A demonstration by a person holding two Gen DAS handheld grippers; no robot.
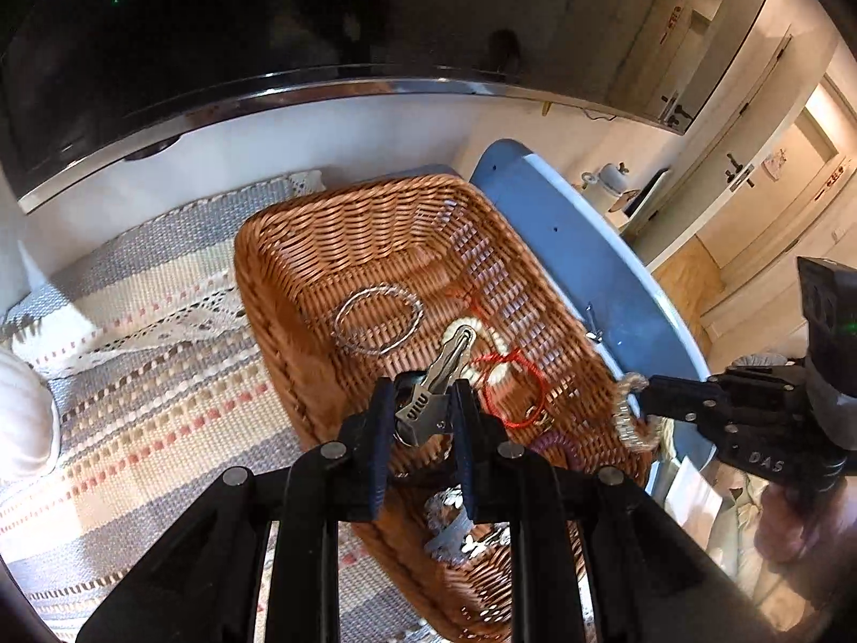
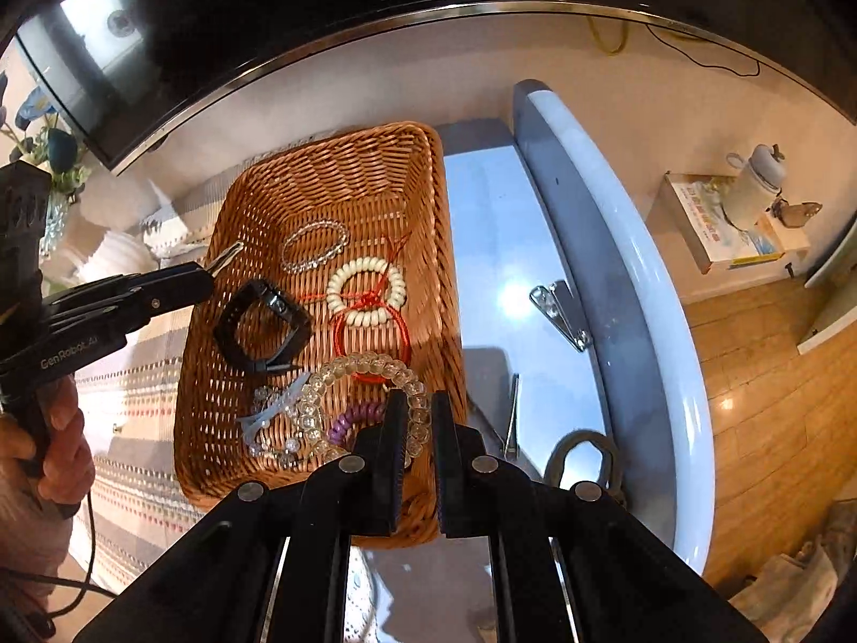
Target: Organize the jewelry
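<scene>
While both claws clamp pieces, left claw hair clip, right claw clear bracelet: bracelets inside wicker basket.

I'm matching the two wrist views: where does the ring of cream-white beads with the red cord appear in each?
Left wrist view: the cream-white bead ring lies mid-frame on the basket floor, partly hidden behind the silver clip in the left gripper.
Right wrist view: centre of the basket, above the red bangle.
Shared landmark: the brown wicker basket.

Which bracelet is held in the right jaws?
The clear beaded bracelet; the white beaded bracelet, red cord bracelet and others lie loose in the basket.
</scene>
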